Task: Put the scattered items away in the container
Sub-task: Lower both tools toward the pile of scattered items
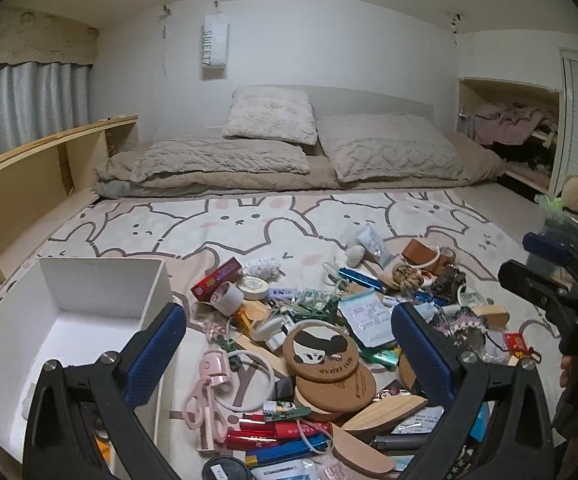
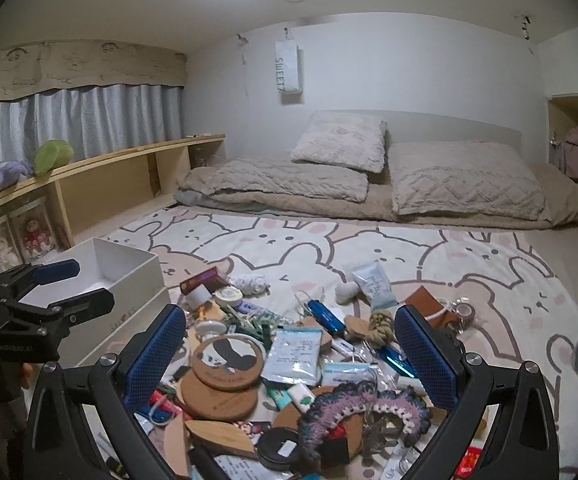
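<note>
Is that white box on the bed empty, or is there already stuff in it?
Mostly empty, it seems. The white box shows bare walls and floor, and the clutter pile lies outside on the bedsheet. Its near corner is hidden behind the left gripper.

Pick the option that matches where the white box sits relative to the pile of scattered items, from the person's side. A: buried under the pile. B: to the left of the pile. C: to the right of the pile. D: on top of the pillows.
B: the white box stands open on the bedsheet, left of the pile, in both wrist views.
</note>
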The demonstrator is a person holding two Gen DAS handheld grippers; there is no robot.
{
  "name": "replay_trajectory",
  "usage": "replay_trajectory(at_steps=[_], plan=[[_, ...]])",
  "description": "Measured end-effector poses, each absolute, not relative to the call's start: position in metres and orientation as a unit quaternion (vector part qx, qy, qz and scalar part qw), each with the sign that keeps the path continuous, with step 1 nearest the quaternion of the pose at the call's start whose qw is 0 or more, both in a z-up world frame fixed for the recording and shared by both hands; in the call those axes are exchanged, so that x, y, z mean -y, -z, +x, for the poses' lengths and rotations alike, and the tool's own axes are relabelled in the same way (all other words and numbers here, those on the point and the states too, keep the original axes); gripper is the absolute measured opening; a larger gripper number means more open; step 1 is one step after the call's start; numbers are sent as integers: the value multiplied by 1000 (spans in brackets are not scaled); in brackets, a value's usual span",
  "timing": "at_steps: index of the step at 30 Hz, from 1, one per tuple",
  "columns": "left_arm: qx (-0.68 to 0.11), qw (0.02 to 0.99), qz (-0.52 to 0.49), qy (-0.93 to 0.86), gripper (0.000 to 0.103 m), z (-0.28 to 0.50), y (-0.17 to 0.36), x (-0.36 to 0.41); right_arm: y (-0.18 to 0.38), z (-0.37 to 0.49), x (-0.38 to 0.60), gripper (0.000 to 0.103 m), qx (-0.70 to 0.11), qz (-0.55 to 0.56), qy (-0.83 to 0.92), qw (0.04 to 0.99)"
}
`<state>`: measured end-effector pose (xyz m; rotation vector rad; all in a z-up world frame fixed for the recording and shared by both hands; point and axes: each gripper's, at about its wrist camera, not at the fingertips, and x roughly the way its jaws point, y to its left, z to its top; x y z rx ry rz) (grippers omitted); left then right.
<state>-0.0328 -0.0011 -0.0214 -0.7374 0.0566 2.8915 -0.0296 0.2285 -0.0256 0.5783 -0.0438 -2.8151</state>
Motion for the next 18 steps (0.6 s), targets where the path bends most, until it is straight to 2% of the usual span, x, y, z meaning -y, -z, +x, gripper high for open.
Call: replay_trajectory(at_steps=[18], plan=[[20, 79, -246, -966, 103, -44, 79, 0, 62, -20, -273, 103, 53, 185, 977, 95]])
